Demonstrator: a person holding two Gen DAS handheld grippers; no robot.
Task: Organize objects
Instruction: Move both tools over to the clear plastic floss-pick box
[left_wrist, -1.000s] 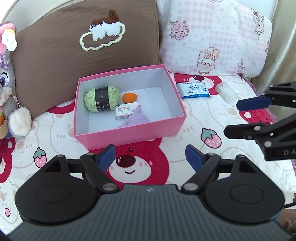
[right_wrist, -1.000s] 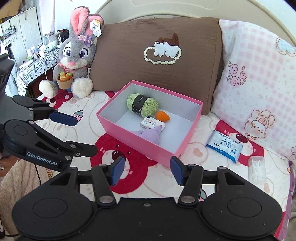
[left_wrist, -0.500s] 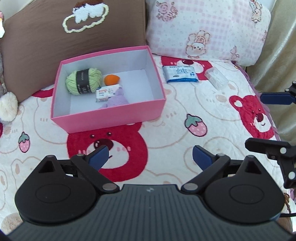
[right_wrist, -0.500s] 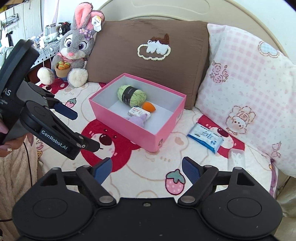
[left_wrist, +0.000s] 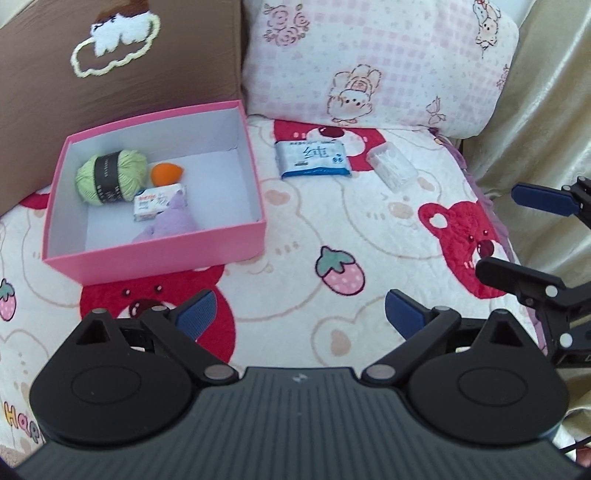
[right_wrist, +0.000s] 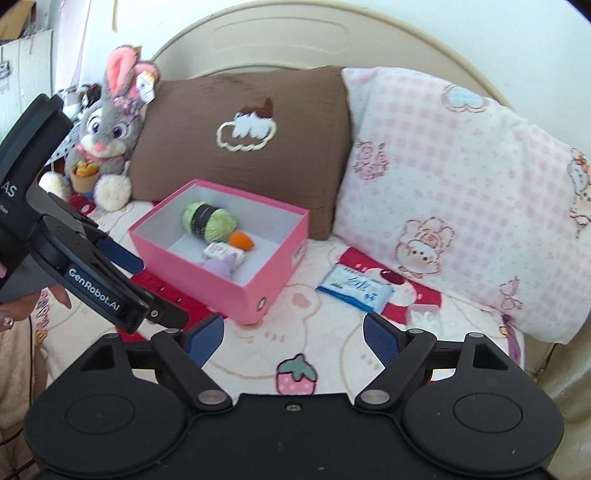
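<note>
Tongs first: your left tongs (left_wrist: 297, 312) and right tongs (right_wrist: 293, 334) both gape wide, nothing between the pads. Your pink box (left_wrist: 166, 254) sits left of centre in the left wrist view, holding green yarn (left_wrist: 110, 177). On the bed, the blue tissue pack (left_wrist: 312, 158) lies right of it, a clear case (left_wrist: 391, 168) just beyond.

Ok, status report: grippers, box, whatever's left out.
Left gripper and right gripper open, empty. Pink box holds yarn, other items. Tissue pack and clear case lie outside. Path clear.
</note>
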